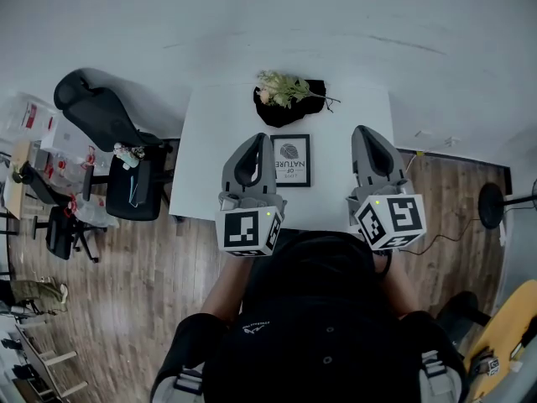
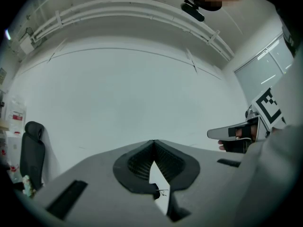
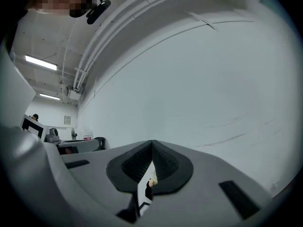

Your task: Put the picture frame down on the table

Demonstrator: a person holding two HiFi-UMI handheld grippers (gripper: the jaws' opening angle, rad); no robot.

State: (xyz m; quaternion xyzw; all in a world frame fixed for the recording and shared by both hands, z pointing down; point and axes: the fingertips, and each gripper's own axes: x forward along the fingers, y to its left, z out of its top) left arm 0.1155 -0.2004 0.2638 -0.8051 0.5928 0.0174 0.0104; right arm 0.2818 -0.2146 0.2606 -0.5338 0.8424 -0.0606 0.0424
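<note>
Picture frame [image 1: 291, 159] is lying flat on the table [image 1: 210, 158] at twelve o'clock. You're holding left gripper [image 1: 257, 139] and right gripper [image 1: 366, 131] pressed together, empty.

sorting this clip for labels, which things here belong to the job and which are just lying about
Job in hand:
picture frame, on the white table
left gripper, shut, empty
right gripper, shut, empty

Just lying about:
flowers on a black cloth at the table's far end
black office chair
yellow chair
</note>
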